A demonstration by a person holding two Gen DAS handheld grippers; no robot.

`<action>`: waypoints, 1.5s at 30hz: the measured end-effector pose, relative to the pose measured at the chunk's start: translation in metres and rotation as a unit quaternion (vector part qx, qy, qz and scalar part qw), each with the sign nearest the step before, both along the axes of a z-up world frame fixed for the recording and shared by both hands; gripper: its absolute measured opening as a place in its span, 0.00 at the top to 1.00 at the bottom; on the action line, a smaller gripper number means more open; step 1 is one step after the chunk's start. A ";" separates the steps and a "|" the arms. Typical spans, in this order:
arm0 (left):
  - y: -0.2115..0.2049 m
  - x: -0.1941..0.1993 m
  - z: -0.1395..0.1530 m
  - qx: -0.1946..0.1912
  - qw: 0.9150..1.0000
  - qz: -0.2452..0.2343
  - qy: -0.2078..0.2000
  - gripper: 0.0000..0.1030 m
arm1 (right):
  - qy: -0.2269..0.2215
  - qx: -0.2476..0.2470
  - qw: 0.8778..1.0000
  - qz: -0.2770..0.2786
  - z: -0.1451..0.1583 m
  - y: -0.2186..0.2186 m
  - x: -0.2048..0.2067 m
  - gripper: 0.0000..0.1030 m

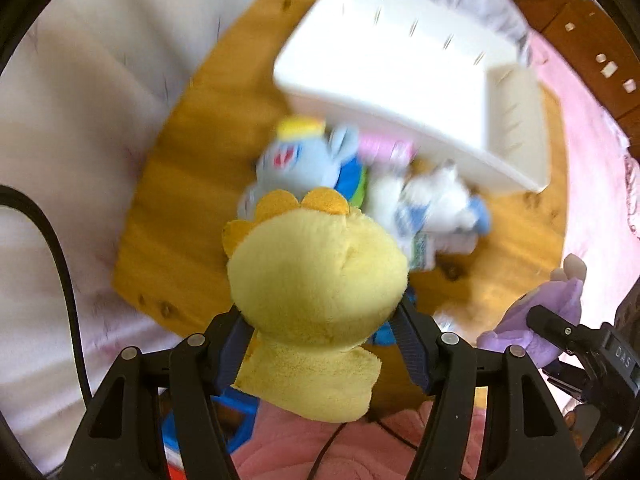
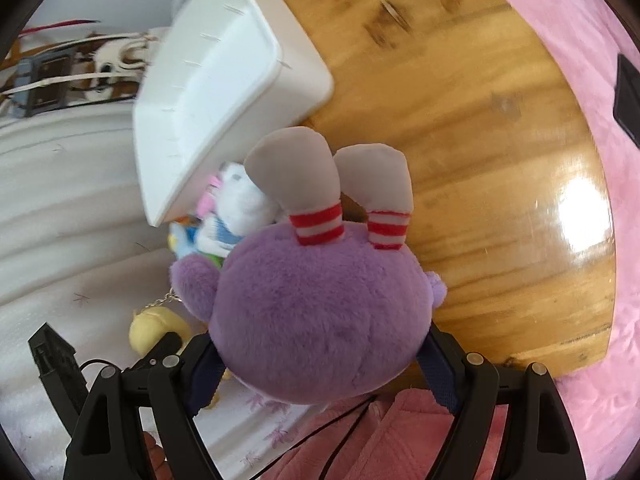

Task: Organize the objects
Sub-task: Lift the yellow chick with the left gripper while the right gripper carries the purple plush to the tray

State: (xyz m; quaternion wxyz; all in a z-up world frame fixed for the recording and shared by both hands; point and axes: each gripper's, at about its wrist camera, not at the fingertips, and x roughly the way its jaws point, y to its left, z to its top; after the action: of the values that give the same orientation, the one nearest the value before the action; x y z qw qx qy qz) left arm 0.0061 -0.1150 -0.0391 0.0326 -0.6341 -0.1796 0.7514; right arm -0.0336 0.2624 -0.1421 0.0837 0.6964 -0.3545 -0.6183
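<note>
I have a toy in each tool, so the step in hand, as I read it, is carrying both to the white bin [image 1: 400, 68] and dropping them in.

On the left, my left gripper [image 1: 320, 344] is clamped on the yellow plush [image 1: 316, 280], pads pressing its neck from both sides, with the head sticking out ahead of the fingers. It hangs over the near edge of the wooden table [image 1: 180, 200]. Beyond it, at the middle of the table, lies a loose pile: a blue plush [image 1: 304, 160], a white plush [image 1: 436, 200] and something pink, all blurred. The bin sits on the far side, tilted, its near rim seemingly resting on that pile.

On the right, my right gripper [image 2: 320, 364] squeezes the purple plush [image 2: 320, 312] around its round body, striped legs pointing away from me toward the bin. It is held near the table's near edge, just right of the yellow one.

To do this well I would raise both toys clear of the pile before moving far, so nothing gets dragged. I would go in one at a time; the two tools are close together and could knock each other. The bin's opening faces up and left, so I should come over the rim from above and only let go once the toy is well inside. A tilted bin may shift if bumped.
</note>
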 end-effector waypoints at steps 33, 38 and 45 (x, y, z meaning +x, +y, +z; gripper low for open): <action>0.070 -0.147 0.022 -0.038 0.962 -0.013 0.270 0.33 | 0.305 0.013 0.951 -0.055 0.100 -0.031 -0.075 0.18; 0.078 -0.172 0.011 -0.033 0.962 -0.037 0.269 0.33 | 0.316 0.026 0.946 -0.062 0.090 -0.039 -0.098 0.17; 0.086 -0.190 0.010 -0.032 0.962 -0.046 0.269 0.32 | 0.319 0.045 0.945 -0.061 0.078 -0.045 -0.120 0.16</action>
State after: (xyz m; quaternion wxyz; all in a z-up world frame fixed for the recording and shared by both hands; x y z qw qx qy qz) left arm -0.1836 -0.0286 -0.0289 0.0937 -0.4171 -0.1109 0.8972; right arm -0.1534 0.2176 -0.0637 0.1234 0.4426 -0.3230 -0.8274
